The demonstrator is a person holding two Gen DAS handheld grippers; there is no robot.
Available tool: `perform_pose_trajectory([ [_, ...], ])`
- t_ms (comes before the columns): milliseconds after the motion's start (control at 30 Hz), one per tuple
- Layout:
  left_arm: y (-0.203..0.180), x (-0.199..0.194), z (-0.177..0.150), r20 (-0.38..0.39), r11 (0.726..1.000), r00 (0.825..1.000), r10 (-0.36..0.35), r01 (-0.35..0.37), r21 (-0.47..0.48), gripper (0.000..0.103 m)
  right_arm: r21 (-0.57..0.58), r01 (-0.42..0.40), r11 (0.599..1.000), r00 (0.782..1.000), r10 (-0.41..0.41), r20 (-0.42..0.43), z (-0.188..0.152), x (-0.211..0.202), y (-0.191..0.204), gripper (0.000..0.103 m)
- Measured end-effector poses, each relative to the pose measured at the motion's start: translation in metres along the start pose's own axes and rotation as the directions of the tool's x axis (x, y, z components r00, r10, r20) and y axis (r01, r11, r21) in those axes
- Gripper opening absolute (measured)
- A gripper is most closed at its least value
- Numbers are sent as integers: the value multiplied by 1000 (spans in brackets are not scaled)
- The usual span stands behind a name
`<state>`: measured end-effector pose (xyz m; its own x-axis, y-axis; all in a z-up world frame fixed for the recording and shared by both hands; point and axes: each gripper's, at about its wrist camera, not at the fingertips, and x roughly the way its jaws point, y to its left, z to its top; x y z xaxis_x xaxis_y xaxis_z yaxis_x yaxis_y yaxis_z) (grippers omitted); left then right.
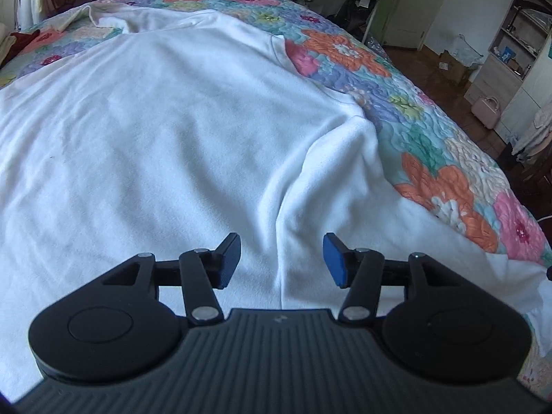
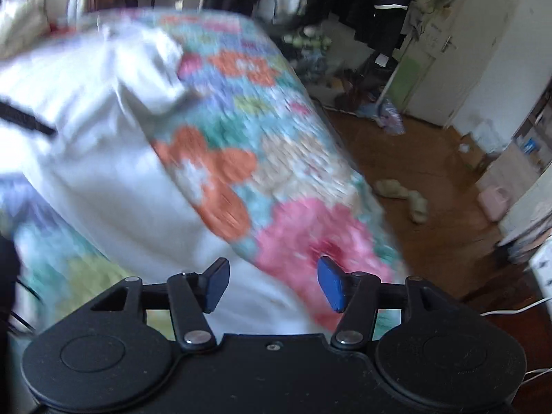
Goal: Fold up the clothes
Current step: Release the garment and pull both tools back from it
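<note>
White fleece fills most of the ground ahead of your left gripper [image 1: 281, 260], whose jaws stand partly apart with nothing between them; a raised crease of the white garment [image 1: 165, 131] runs up from just below the gap. The garment lies spread flat on the bed, its body smooth to the left, one sleeve [image 1: 345, 158] lying along the right edge, the neckline [image 1: 114, 20] rumpled at the far end. Beneath it and to the right you have the floral quilt [image 1: 431, 158], in orange, pink, blue and green.

Your right gripper [image 2: 272, 284] likewise has its jaws partly apart and grips nothing. That view is blurred. Below it you see the same white garment [image 2: 103, 172] over the quilt [image 2: 276, 158], near the bed's right edge, with a folded-over end of cloth [image 2: 151, 69] further up. Beyond the bed lie a wooden floor [image 2: 414, 165], a pale lump of cloth [image 2: 403, 196] on it, a white door [image 2: 434, 69] and hanging dark clothes [image 2: 379, 0] at the back.
</note>
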<state>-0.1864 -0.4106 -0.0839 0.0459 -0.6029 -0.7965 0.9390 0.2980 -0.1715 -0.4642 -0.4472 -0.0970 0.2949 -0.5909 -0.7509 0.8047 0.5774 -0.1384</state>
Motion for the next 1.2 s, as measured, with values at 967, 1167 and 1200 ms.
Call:
perform_pose_trajectory([
  [967, 70, -204, -64, 6, 863, 920, 393, -366, -350, 102, -80, -385, 919, 922, 386, 1, 94, -54, 209, 87],
  [1167, 76, -198, -73, -17, 855, 924, 383, -361, -373, 102, -83, -361, 929, 933, 359, -40, 93, -47, 227, 87],
  [1200, 76, -197, -73, -19, 854, 922, 386, -365, -370, 102, -81, -365, 927, 931, 363, -43, 93, -46, 229, 87],
])
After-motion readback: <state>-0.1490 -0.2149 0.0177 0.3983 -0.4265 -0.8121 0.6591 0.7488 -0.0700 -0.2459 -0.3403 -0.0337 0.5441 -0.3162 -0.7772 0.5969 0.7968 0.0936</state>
